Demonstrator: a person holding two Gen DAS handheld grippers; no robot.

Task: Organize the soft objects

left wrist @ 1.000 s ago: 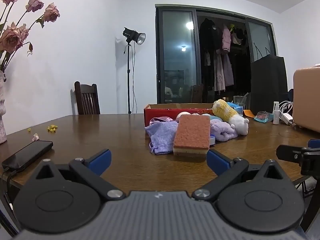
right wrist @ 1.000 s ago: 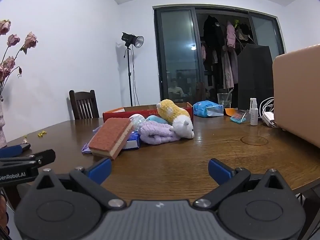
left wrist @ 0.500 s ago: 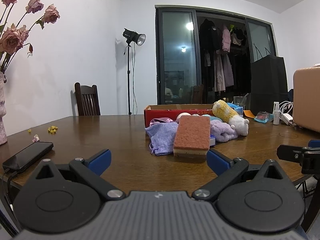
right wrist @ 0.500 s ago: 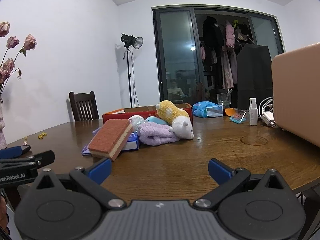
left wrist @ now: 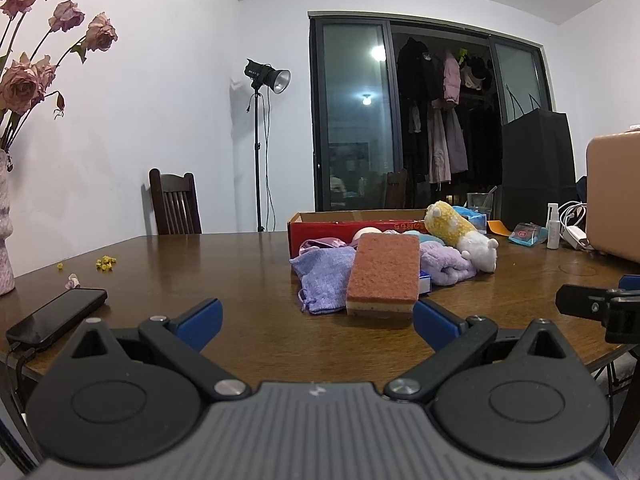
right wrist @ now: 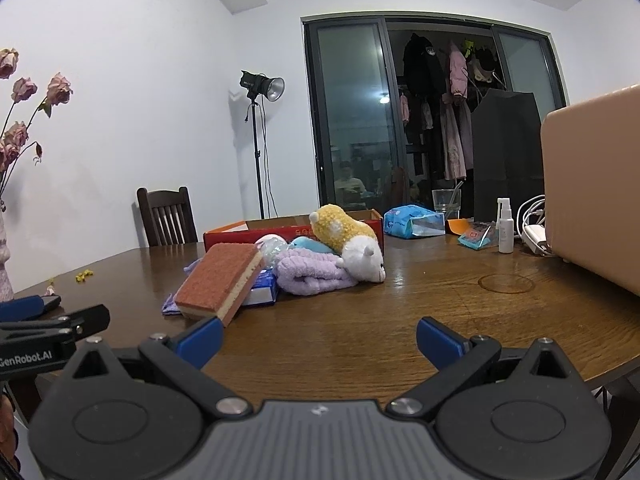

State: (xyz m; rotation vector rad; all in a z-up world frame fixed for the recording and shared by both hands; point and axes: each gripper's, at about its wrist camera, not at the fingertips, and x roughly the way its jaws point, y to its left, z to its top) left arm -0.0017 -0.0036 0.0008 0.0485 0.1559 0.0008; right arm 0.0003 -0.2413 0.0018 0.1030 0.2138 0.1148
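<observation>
Both the left gripper (left wrist: 316,322) and the right gripper (right wrist: 318,338) are spread wide, holding nothing, at the near edge of the table (left wrist: 240,264). Only the left view shows the phone (left wrist: 56,312); only the right shows the sponge's (right wrist: 220,280) layered side. One sponge, one pouch (left wrist: 324,280), one towel (right wrist: 312,276) and one plush (right wrist: 352,242) are piled before one red box (left wrist: 320,230).
</observation>
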